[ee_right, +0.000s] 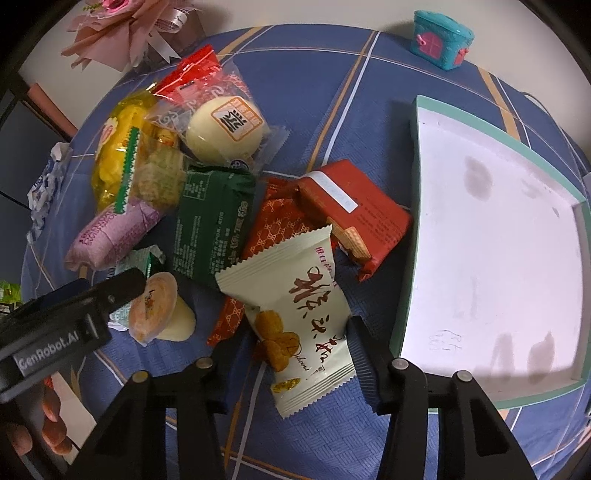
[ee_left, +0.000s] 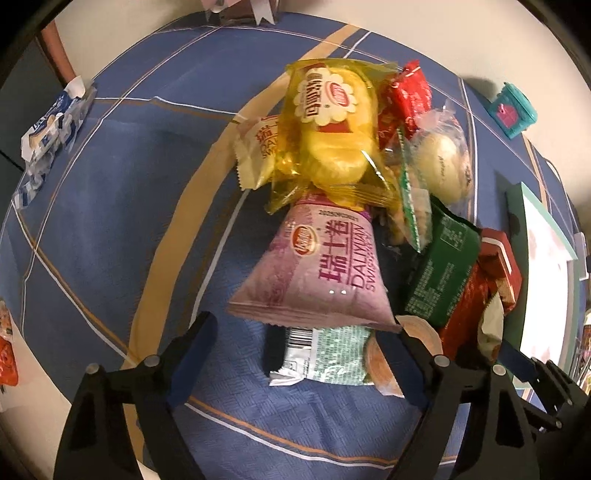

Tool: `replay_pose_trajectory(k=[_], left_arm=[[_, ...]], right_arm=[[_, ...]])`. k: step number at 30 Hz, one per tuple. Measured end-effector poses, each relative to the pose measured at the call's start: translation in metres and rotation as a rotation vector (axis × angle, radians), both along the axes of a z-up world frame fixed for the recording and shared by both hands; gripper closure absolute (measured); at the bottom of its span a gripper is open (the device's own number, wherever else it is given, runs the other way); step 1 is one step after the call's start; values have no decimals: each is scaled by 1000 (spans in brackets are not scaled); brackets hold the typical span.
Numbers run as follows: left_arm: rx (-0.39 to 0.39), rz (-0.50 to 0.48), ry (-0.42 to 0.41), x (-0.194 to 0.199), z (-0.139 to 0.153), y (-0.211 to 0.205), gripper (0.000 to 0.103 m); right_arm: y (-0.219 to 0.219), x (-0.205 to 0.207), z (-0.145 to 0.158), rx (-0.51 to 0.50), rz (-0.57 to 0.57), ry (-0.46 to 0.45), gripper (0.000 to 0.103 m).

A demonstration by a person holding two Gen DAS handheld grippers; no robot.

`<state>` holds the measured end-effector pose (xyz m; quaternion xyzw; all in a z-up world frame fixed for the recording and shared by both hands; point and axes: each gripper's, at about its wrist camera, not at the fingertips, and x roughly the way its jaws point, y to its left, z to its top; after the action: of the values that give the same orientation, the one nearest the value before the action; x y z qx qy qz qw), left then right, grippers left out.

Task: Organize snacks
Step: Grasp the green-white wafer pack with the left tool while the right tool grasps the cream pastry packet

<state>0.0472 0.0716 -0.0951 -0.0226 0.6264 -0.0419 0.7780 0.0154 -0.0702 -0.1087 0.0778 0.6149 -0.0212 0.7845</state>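
Observation:
A heap of snack packets lies on a blue checked cloth (ee_left: 110, 221). My left gripper (ee_left: 297, 328) points down at its near end, open. A purple packet's (ee_left: 306, 273) lower edge and a green-white packet (ee_left: 325, 354) lie between its fingers, with a gap at the left finger. A yellow packet (ee_left: 328, 129) lies on top, further away. In the right wrist view, my right gripper (ee_right: 295, 332) stands over a white packet (ee_right: 306, 314) printed with brown nuggets, both pads against its sides. Red packets (ee_right: 354, 206), a green packet (ee_right: 210, 221) and a jelly cup (ee_right: 155, 310) lie around it.
A white tray with a teal rim (ee_right: 417, 184) sits right of the heap. A teal toy box (ee_right: 441, 38) stands at the far edge, a pink bouquet (ee_right: 122, 33) at the far left. A crumpled blue-white wrapper (ee_left: 51, 125) lies left. A hand (ee_right: 48, 424) holds the left gripper.

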Motion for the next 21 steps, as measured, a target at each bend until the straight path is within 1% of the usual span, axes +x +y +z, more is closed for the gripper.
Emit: replay_pose_trajectory(k=[5,9,13,14,15,16,17,19,21], left_arm=[[-3,37,1,8,-6,15,15],[23,8,-11,14,-9,4,15],[53,-17,17,19,-21,0,16],[46,-17,27,20,-23,2,24],[29,-12,34,21,-25,4,39],[14,-3,38,22,-25,8,46],[15,8,36,22,-26,13,51],[24,19,25,22,-26,20,51],[-4,27,23,21,-25,30,52]], right_arm=[[-1,2,-3,4,-3,3,50],[-2,4,-4,5,-6,7,50],[-3,3,-4,8,-8,8,50],[-4,3,-4,9,-9,9,50],[-4,3,-4,9,-10,9,50],[-4,3,-4,9,-12,10,50],[-5,3,-4,7,-14,11,51],[-4,3,-2,0,-11,9,54],[-4,3,3,1,-15,-6,59]])
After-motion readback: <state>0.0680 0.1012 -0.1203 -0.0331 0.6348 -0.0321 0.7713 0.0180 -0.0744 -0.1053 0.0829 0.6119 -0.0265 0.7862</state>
